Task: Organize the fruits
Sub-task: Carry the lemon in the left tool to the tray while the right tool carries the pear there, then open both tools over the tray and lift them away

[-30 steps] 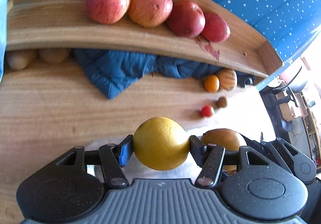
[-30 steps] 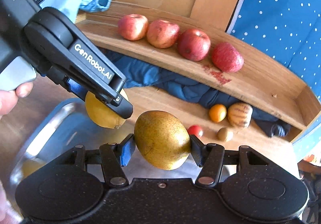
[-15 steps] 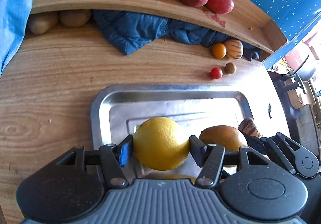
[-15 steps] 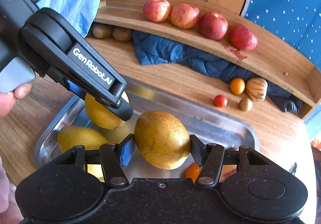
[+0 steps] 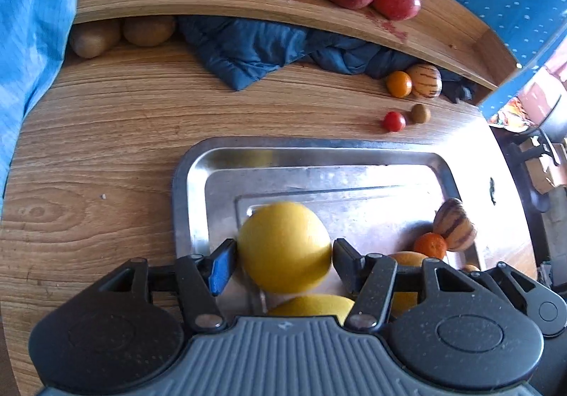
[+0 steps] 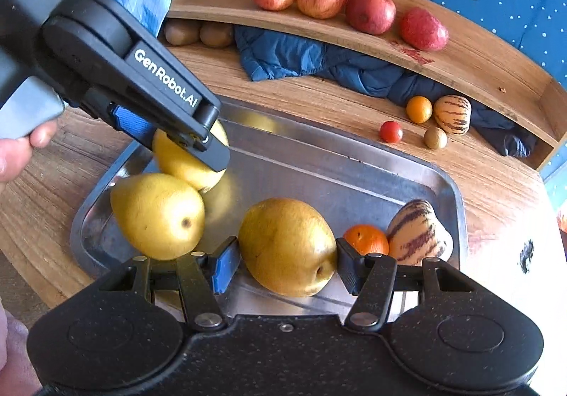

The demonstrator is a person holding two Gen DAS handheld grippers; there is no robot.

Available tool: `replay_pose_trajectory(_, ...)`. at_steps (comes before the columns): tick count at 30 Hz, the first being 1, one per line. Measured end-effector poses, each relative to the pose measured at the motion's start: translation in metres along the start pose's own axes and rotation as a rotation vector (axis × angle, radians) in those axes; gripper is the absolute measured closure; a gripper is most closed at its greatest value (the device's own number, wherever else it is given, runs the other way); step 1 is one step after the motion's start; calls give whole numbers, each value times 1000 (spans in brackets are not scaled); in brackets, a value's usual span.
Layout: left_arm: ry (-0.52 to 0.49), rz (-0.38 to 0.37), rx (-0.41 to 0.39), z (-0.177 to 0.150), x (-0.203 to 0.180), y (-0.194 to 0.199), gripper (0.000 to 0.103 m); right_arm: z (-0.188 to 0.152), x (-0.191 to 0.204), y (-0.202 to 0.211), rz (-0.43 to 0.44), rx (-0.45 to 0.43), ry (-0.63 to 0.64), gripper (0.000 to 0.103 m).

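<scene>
The left gripper (image 5: 283,254) clamps a blurred lemon (image 5: 285,245) over the metal tray (image 5: 191,162). The right gripper (image 6: 287,256) pinches a brown-yellow pear (image 6: 287,245) above the tray's near edge. Beside it lie a yellow pear (image 6: 157,215), a mandarin (image 6: 365,238) and a striped pepino melon (image 6: 416,234), partly cut off by the gripper body.

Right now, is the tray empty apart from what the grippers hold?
No, the tray already holds a pear, an orange and a striped fruit.
</scene>
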State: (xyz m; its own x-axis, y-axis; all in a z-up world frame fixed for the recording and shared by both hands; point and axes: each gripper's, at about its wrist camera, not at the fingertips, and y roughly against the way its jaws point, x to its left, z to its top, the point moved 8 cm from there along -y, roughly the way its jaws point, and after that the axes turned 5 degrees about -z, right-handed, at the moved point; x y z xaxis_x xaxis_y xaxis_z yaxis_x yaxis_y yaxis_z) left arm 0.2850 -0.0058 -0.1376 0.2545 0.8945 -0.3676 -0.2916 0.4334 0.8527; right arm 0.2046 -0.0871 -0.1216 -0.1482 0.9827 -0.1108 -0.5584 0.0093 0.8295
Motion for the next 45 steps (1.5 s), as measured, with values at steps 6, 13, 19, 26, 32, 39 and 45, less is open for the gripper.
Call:
replay_pose_trajectory(6,-57,27,-42,-3,-10,13,24,-9,1,11,1,-23,6,42)
replay_pose_trajectory(13,-83,60,-59,-27,-10,32,1,-21,0,29,-2,-42,-10,21)
replay_pose_trajectory(19,-109,70,-31,-55,-11,46,1,-30,-1,47,-15,-61,-49,6)
replay_pose_trajectory(26,-149,116,12,-80,-12,53,1,-40,-1,60,-28,-68,-77,2)
replay_pose_trajectory(32,-143,142,16,-84,-13,56,1,-47,-11,67,-44,-64,-122,1)
replay_pose_trajectory(39,-176,151,0,-74,-25,55,1,-41,-32,70,-82,-81,-158,1)
replay_pose_trajectory(45,-202,146,-10,-58,-35,44,1,-33,-49,64,-104,-91,-164,1)
